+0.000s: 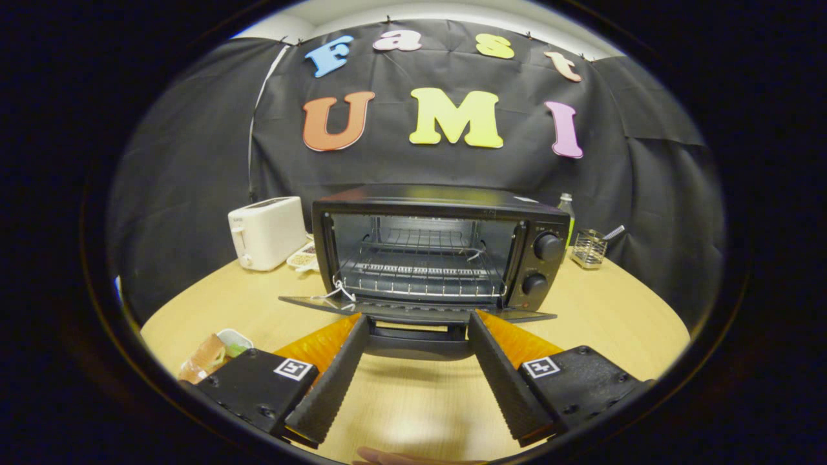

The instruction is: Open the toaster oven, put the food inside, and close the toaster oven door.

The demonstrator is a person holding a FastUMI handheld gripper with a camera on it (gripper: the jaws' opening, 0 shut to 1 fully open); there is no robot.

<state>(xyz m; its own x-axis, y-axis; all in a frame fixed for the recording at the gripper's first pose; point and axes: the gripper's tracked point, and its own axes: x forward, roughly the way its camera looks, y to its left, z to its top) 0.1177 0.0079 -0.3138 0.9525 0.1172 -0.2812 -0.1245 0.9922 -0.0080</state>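
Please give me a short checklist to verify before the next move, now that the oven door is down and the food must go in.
1. Toaster oven door fully down: ok.
2. Wire rack inside bare, ready for food: ok.
3. Gripper open, fingers on either side of the door handle, not pressing it: ok.
4. Gripper holds nothing: ok.
5. Food located: cannot tell; a wrapped item lies on the table beside the left finger, contents unclear.
6. White string hanging at the door's left hinge may snag: not ok.
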